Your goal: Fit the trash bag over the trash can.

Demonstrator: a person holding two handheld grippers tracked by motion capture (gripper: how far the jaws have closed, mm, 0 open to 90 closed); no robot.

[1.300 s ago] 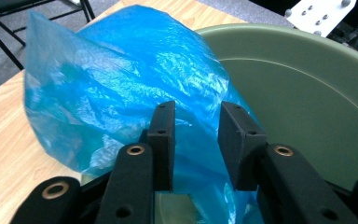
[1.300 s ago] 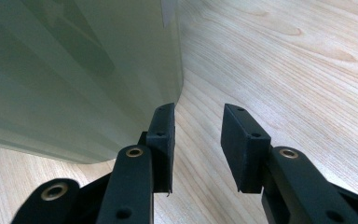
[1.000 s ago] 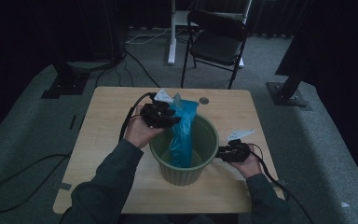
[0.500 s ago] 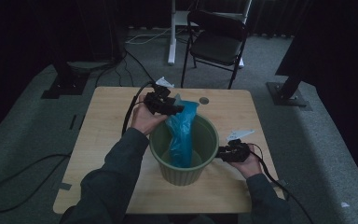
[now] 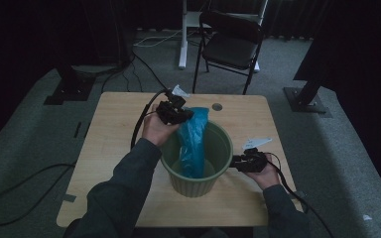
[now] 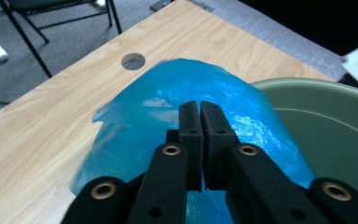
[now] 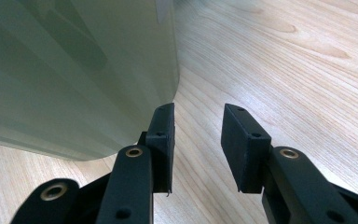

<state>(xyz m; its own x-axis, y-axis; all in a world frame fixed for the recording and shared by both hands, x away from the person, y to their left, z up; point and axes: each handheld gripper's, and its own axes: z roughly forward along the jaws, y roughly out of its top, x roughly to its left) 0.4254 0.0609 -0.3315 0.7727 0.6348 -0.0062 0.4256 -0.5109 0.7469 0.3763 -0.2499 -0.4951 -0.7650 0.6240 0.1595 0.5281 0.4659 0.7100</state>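
Note:
A green ribbed bin (image 5: 222, 148) stands on the wooden table (image 5: 114, 144). A blue plastic bag (image 5: 193, 139) hangs into the bin, its top standing above the far left rim. My left gripper (image 5: 181, 115) sits at the bag's top. In the left gripper view its jaws (image 6: 200, 107) have just been closing and now stand together, pinching the blue bag (image 6: 144, 121) film beside the bin (image 6: 326, 102). My right gripper (image 5: 235, 161) rests low at the bin's right side. Its jaws (image 7: 198, 116) are open over bare table, with the bin wall (image 7: 74, 70) just beside one jaw.
A round cable hole (image 5: 217, 106) lies in the table behind the bin. A white tag (image 5: 257, 143) lies to the bin's right and a white scrap (image 5: 180, 91) at the far edge. A black folding chair (image 5: 233, 44) stands beyond the table. Cables trail on the floor at left.
My left gripper shifted a little away from the bin's rim and came back onto the bag's top. The right hand and the bin have not moved.

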